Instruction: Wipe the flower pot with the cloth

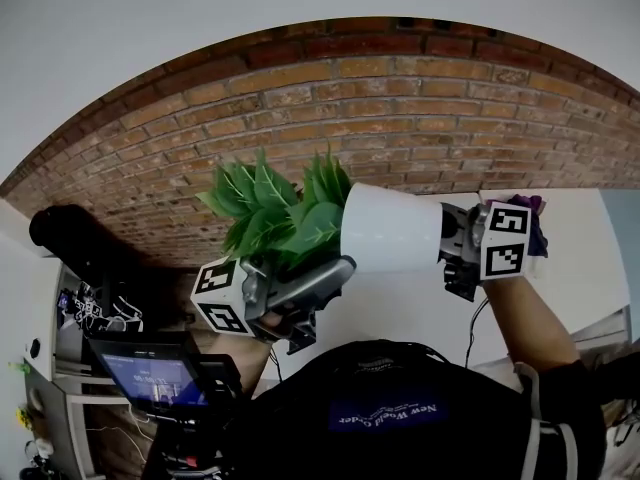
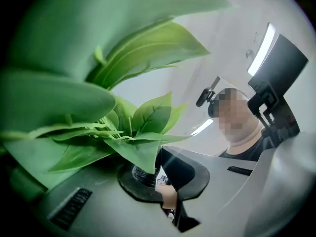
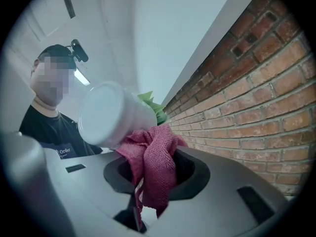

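A white flower pot (image 1: 390,228) with green leaves (image 1: 275,208) is held in the air on its side, leaves pointing left. My left gripper (image 1: 320,278) is shut at the pot's rim, under the leaves. In the left gripper view the leaves (image 2: 98,107) fill the frame and the left gripper (image 2: 165,181) is shut by the dark soil (image 2: 134,174). My right gripper (image 1: 455,253) is at the pot's base, shut on the magenta cloth (image 3: 150,157). In the right gripper view the cloth touches the pot (image 3: 111,115) near its bottom edge, in front of the right gripper (image 3: 148,179).
A red brick wall (image 1: 400,98) runs behind a white tabletop (image 1: 570,258). Black equipment (image 1: 70,233) and a lit screen (image 1: 150,378) stand at the left, with cables. The person's dark shirt (image 1: 400,418) fills the bottom.
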A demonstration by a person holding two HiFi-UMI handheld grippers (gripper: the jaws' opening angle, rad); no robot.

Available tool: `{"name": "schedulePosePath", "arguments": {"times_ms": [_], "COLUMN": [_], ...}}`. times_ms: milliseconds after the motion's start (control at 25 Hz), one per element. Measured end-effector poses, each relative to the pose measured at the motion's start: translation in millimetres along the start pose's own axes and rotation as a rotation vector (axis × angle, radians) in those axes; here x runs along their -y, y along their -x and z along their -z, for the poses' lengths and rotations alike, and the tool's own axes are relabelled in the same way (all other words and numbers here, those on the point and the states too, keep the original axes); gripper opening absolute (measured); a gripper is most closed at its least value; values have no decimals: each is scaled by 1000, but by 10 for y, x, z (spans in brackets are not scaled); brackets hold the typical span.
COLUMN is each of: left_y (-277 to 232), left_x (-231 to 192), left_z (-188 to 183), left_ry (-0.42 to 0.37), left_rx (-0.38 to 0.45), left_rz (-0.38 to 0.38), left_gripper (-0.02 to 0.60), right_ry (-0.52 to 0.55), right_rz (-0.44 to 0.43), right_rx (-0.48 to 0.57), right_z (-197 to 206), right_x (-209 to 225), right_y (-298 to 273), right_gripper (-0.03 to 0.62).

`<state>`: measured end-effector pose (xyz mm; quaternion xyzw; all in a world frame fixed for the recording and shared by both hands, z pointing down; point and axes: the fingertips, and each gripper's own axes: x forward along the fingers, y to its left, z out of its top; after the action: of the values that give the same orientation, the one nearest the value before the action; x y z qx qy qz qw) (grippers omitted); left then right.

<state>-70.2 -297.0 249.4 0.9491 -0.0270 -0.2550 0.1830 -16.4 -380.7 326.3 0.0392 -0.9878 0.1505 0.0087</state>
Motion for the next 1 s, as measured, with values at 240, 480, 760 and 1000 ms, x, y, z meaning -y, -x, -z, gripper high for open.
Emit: {"name": "schedulePosePath", "arguments": {"times_ms": [240,480,760,1000], "left_y": [93,227,320,263], "left_x": [-20,-110,-162,-174], "left_z": [-50,-287,-582,-671], "left_ry": [-24,27,86,109], "left_rx": [14,199,423,510], "left_rz": [-28,-31,-2,-2], "left_gripper": [8,9,8,8], "right_ry": [-24,-61,-20,15], "right_rz": [3,-31,-50,-43], "right_rx": [81,201,223,189], "right_z": [-278,-536,-644,-600], "right_x": [26,-85,-312,-428], "right_y": [154,249,153,14], "right_gripper": [103,103,102,103]}}
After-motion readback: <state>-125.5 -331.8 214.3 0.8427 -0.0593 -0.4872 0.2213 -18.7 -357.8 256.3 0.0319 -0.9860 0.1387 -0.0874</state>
